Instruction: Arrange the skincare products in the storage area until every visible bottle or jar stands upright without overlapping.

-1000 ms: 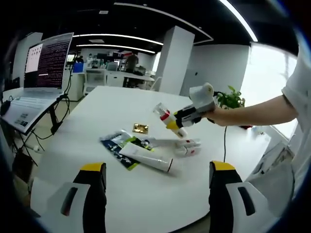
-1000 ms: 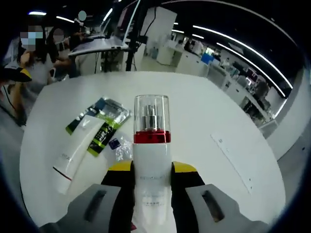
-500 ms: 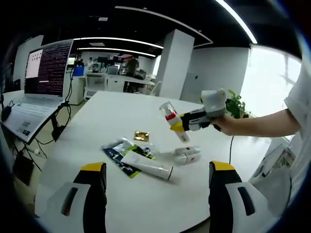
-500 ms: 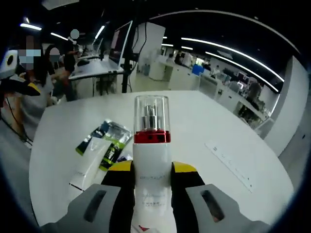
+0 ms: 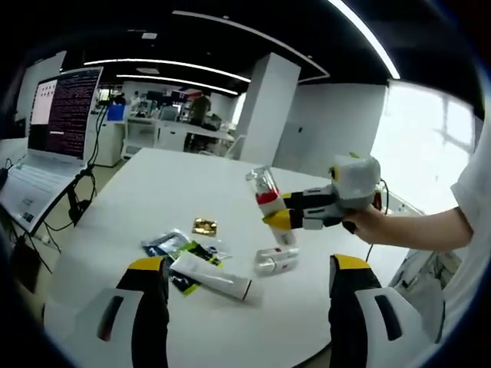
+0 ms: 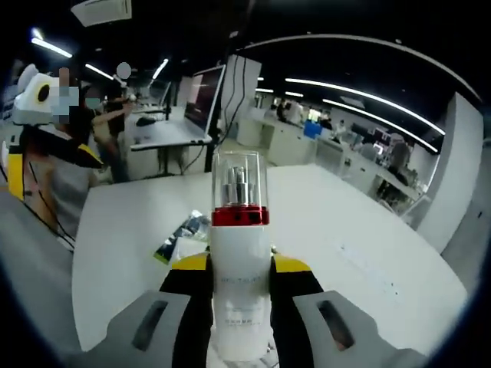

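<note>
Clear-capped, the white pump bottle (image 6: 239,261) is clamped between the right gripper (image 6: 239,276) jaws, raised above the white table (image 5: 153,192). A tube (image 5: 209,276) lies there. The left gripper (image 5: 249,307) is spread wide, empty.

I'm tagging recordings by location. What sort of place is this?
Most likely an open-plan office: rows of desks under long ceiling strip lights, a laptop on a stand, and a white table where the right gripper holds a pump bottle.
</note>
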